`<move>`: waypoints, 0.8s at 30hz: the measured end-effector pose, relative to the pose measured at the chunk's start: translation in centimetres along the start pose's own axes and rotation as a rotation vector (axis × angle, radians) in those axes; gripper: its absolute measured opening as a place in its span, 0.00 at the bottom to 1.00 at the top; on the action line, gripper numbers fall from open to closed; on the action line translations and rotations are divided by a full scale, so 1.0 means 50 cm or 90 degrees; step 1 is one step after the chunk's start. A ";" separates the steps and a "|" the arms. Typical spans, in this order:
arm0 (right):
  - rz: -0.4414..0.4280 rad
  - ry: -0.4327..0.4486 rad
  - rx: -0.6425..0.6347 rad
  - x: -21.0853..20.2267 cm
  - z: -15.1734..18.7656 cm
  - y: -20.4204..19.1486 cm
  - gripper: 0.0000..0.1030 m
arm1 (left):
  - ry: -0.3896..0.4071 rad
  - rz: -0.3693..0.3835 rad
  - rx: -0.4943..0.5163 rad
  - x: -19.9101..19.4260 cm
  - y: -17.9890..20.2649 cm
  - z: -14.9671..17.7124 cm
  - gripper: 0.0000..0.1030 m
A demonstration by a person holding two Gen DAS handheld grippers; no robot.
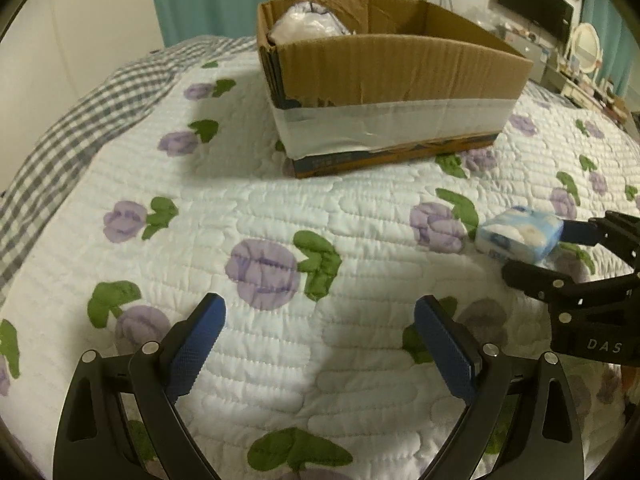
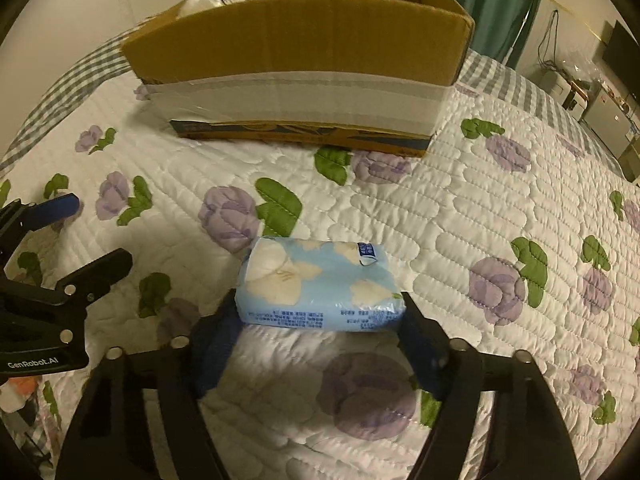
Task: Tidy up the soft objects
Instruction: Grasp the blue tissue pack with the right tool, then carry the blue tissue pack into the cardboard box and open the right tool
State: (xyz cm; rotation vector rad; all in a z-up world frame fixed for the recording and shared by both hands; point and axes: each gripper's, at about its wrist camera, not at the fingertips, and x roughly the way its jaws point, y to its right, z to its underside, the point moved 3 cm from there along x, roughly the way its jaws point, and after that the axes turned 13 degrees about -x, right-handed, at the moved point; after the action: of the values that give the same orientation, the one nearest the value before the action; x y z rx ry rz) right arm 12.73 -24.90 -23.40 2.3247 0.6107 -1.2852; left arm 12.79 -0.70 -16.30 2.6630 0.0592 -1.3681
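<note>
- While the right gripper (image 2: 322, 320) clamps the tissue pack (image 2: 318, 286) by its near end, low centre of the right view, most of the pack sticks out past the fingers; a soft pack held that way could sag, twist or slide out on the way up.
- The pack looks lifted just off the quilt (image 2: 460, 220), though contact cannot be ruled out; dragging it could snag the wrapper on the stitching.
- The box (image 2: 304, 60) stands in the upper centre with a tall near wall; a low carry would knock the pack against it or push the box along the quilt.
- A white bundle (image 1: 306, 20) already fills the box's upper left corner, so a drop there could land on top and roll out.
- The left gripper (image 1: 320, 344), wide open and holding nothing, hovers at lower centre of its view, close beside the right one; a sideways swing could make them collide.
</note>
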 end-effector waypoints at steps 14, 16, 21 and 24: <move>0.076 0.100 -0.044 -0.211 -0.040 -0.036 0.70 | 0.121 0.033 0.004 -0.183 -0.011 -0.057 0.94; 0.089 0.124 -0.050 -0.261 -0.062 -0.034 0.70 | 0.156 0.037 -0.003 -0.227 -0.017 -0.076 0.94; 0.109 0.191 -0.064 -0.374 -0.117 -0.035 0.70 | 0.243 0.043 -0.022 -0.320 -0.031 -0.120 0.94; 0.113 0.234 -0.067 -0.429 -0.157 -0.033 0.70 | 0.284 0.056 -0.042 -0.363 -0.041 -0.160 0.94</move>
State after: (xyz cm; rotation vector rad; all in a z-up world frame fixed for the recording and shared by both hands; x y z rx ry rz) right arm 6.88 -23.01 -1.32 2.4801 0.5532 -0.7342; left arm 8.45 3.10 2.78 2.8203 0.0344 -0.7136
